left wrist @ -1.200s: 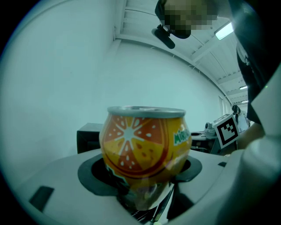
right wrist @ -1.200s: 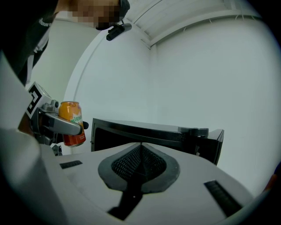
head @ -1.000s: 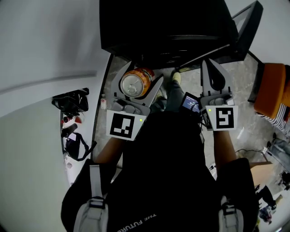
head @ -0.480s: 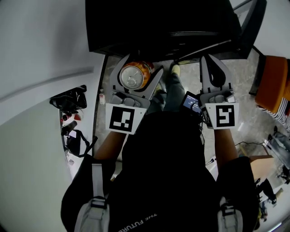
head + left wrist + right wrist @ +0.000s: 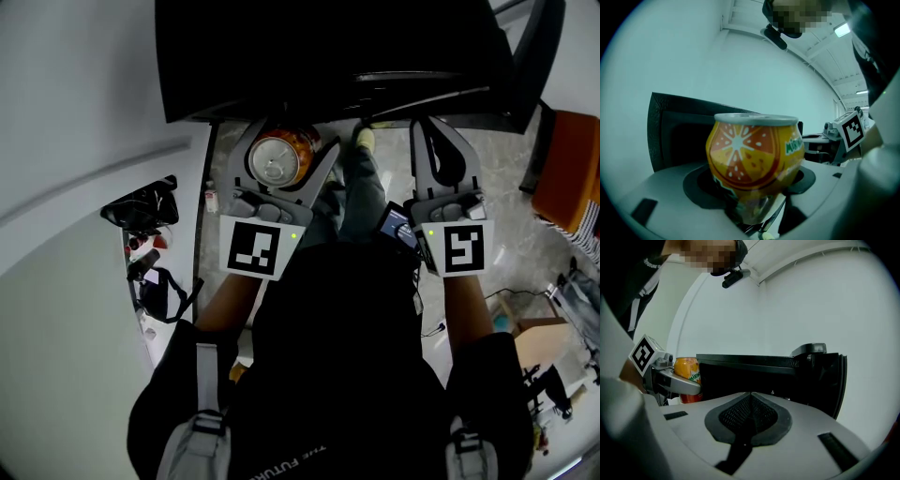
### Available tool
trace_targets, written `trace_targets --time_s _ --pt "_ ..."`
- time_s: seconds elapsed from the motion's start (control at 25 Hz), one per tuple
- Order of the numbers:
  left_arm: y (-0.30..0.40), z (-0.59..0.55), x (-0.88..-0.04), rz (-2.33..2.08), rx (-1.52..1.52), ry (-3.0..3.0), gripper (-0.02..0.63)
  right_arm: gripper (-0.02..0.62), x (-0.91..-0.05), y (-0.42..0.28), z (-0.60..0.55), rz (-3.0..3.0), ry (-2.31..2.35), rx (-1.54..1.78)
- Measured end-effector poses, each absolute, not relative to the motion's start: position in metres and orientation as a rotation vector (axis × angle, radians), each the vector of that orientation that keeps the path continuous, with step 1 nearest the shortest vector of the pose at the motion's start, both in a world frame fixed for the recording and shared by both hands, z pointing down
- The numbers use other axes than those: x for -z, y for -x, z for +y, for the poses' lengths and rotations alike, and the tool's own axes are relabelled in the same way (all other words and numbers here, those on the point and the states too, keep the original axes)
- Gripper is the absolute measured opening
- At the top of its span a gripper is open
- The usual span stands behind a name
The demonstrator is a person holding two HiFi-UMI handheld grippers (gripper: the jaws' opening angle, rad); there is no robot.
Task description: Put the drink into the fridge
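Between the jaws of the left gripper [image 5: 289, 142] sits the squat orange drink can with a sliced-orange print and a silver top [image 5: 754, 161]. It is upright, and the dark pads press on its sides at mid-body, the jaws spread only as wide as the can. It hangs in the air just before the front edge of the black box-shaped fridge [image 5: 328, 56], not yet inside.

The right gripper [image 5: 435, 141] is beside it, near the same edge. Its ribbed black pads [image 5: 749, 416] are pressed together with nothing between them.

The fridge's black door [image 5: 830, 380] appears to stand swung out at the right, leaving a dark opening, so the step in hand looks like the carry to the shelf. The next move would call for keeping the can level, easing it forward into the opening, setting it on a shelf and only then letting the jaws part. No shelf can be made out in the dark interior.

Below is a mottled grey stone floor [image 5: 497, 187]. A plain white wall [image 5: 75, 112] curves off left, with a black strapped bag [image 5: 145, 211] near it. An orange padded object [image 5: 567, 178] sits at the right edge.
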State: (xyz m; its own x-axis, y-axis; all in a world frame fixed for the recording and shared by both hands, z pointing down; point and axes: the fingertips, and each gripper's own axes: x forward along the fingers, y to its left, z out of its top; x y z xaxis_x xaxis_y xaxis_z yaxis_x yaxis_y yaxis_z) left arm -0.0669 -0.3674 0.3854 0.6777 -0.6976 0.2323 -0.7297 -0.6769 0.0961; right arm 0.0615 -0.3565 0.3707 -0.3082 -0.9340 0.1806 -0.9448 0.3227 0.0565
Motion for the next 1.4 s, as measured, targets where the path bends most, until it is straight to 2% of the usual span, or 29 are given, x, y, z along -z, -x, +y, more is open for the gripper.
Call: trace_targets --time_s 0.96,1.4 --pt "0.065 -0.397 -0.442 -1.172 -0.308 -2.675 0.344 0.017 -0.439 -0.055 -0.364 -2.391 -1.643 -0.257" --pt "0.055 -0.406 -0.465 -1.171 -0.322 -2.670 0.344 0.017 -0.441 -0.057 -0.376 -2.409 -1.709 -0.195"
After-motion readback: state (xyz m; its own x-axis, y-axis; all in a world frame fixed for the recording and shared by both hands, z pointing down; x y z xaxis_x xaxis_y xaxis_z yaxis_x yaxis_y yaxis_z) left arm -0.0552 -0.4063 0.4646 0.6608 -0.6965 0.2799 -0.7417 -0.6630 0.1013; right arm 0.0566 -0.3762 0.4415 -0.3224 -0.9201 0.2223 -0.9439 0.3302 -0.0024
